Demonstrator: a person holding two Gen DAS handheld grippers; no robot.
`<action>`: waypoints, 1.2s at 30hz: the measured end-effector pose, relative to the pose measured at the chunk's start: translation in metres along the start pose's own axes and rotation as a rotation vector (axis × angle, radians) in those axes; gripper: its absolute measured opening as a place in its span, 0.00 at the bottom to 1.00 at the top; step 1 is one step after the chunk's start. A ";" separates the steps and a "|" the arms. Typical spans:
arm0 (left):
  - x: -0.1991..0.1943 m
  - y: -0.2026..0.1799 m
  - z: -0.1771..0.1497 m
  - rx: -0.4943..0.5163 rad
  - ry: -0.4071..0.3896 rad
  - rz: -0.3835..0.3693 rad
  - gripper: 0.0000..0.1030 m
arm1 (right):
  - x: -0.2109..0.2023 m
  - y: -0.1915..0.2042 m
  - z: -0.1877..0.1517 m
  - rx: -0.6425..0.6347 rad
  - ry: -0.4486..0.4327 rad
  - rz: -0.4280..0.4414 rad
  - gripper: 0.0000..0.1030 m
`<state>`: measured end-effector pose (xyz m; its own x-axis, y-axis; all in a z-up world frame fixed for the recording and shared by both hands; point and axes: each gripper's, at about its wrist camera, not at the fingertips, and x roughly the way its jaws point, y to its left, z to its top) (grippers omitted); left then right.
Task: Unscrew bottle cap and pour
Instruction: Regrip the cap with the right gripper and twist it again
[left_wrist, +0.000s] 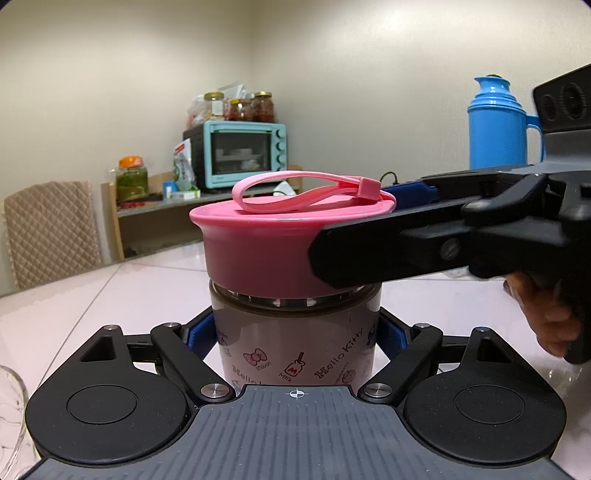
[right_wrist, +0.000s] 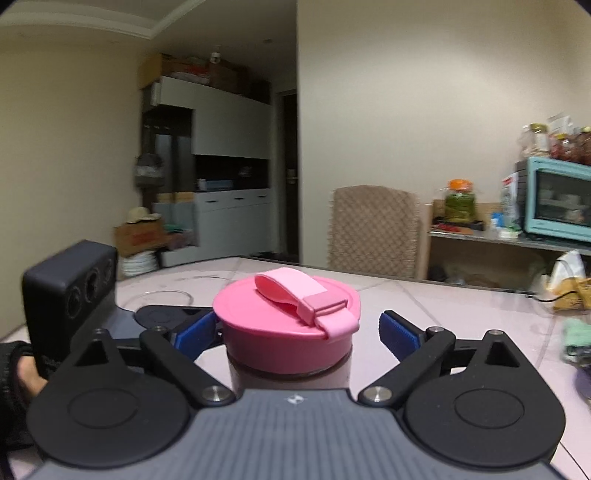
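Observation:
A clear bottle (left_wrist: 295, 332) with cartoon print and brownish liquid stands on the table. Its wide pink cap (left_wrist: 258, 243) with a pink strap loop (left_wrist: 295, 192) sits on top. My left gripper (left_wrist: 295, 338) is shut on the bottle's body, blue pads (left_wrist: 195, 332) pressed on both sides. In the right wrist view the cap (right_wrist: 286, 332) lies between the jaws of my right gripper (right_wrist: 297, 332), which stands open. Its right pad (right_wrist: 399, 332) is clearly apart from the cap; its left pad (right_wrist: 195, 330) is close by the rim. From the left wrist view, the right gripper (left_wrist: 369, 221) reaches in from the right at cap height.
The pink tiled table (left_wrist: 110, 295) carries a glass bowl (left_wrist: 11, 406) at the near left and a blue thermos (left_wrist: 495, 125) at the far right. A quilted chair (left_wrist: 51, 232) and a shelf with a teal oven (left_wrist: 243, 155) stand beyond. A hand (left_wrist: 546, 325) holds the right gripper.

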<state>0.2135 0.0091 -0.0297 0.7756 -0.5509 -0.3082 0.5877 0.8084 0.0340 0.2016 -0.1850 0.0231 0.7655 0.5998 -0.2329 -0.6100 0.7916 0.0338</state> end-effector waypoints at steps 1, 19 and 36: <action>0.000 0.000 0.000 0.000 0.000 0.000 0.87 | 0.000 0.002 -0.001 0.005 -0.002 -0.011 0.94; -0.001 0.000 0.000 -0.001 0.000 -0.001 0.87 | 0.026 0.034 -0.007 0.042 0.031 -0.184 0.83; -0.002 -0.002 0.000 0.005 0.000 0.003 0.87 | 0.035 -0.057 0.004 -0.115 0.077 0.433 0.82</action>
<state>0.2104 0.0085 -0.0287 0.7771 -0.5490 -0.3078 0.5869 0.8087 0.0393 0.2642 -0.2090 0.0170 0.4196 0.8592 -0.2929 -0.8929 0.4487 0.0370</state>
